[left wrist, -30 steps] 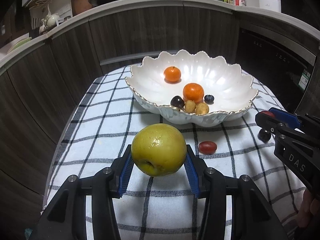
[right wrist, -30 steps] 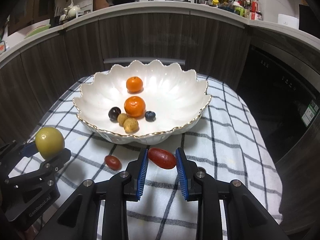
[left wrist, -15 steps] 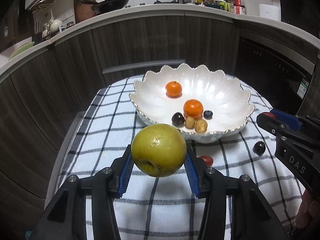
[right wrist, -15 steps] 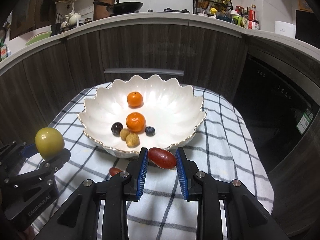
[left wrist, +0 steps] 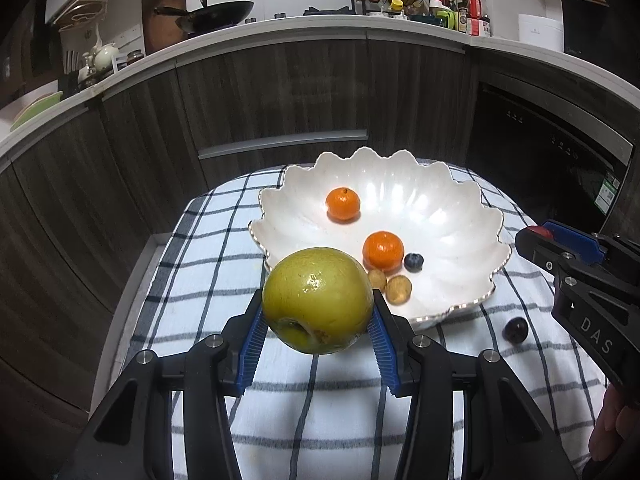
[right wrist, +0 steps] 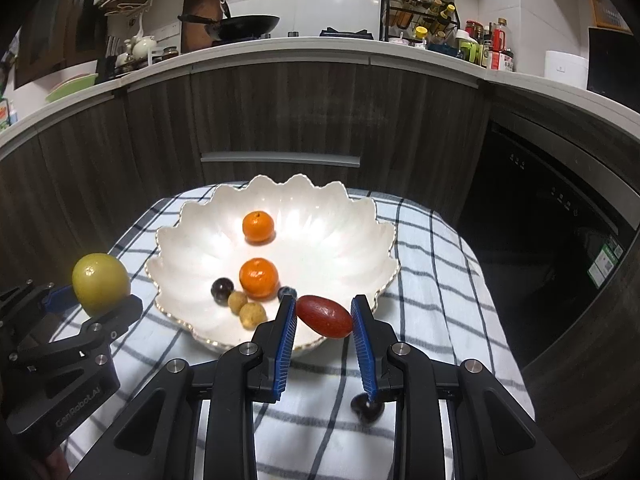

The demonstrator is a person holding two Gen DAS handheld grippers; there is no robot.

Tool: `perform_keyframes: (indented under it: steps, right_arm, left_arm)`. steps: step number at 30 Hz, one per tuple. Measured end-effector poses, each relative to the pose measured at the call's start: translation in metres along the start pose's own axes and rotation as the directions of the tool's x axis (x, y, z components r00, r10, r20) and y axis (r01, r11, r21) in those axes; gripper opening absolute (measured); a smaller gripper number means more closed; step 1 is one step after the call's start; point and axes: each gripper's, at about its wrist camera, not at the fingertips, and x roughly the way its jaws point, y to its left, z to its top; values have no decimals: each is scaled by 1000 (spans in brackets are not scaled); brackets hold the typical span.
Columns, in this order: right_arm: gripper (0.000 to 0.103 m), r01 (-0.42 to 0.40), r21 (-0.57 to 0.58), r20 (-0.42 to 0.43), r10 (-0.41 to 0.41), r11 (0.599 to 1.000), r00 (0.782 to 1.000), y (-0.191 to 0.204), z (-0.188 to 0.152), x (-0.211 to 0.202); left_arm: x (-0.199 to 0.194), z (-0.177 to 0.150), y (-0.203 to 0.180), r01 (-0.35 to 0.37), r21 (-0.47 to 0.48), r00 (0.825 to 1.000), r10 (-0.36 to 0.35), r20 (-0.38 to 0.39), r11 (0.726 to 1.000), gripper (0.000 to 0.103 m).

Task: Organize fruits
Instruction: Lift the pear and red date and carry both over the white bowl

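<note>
Left gripper (left wrist: 318, 322) is pinching a yellow-green apple (left wrist: 318, 300) above the checked cloth (left wrist: 208, 280), right gripper (right wrist: 324, 326) squeezing a red oblong fruit (right wrist: 324, 316) over the white bowl's (right wrist: 348, 240) near rim.

Both wrist cameras look forward along their claws, close above the cloth, sharing the scalloped bowl (left wrist: 460, 280) (right wrist: 180, 240)

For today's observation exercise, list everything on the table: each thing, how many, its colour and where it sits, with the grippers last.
Scalloped white ceramic bowl: one, white, on the checked cloth.
Small round oranges: two, orange, in bowl.
Blueberry: one, blue, in bowl.
Dark grapes: one in bowl, one on cloth.
Small tan round fruits: two, in bowl.
Blue-and-white checked cloth: one, covering table.
Left gripper: holding the yellow-green apple.
Right gripper: holding the oblong red fruit.
</note>
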Motion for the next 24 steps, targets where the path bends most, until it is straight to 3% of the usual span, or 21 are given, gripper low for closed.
perform_keyframes:
  steps: [24]
  right_arm:
    - [29, 21, 10, -22, -21, 1000, 1000, -13, 36, 53]
  left_arm:
    - [62, 45, 4, -6, 13, 1000, 7, -22, 1000, 48]
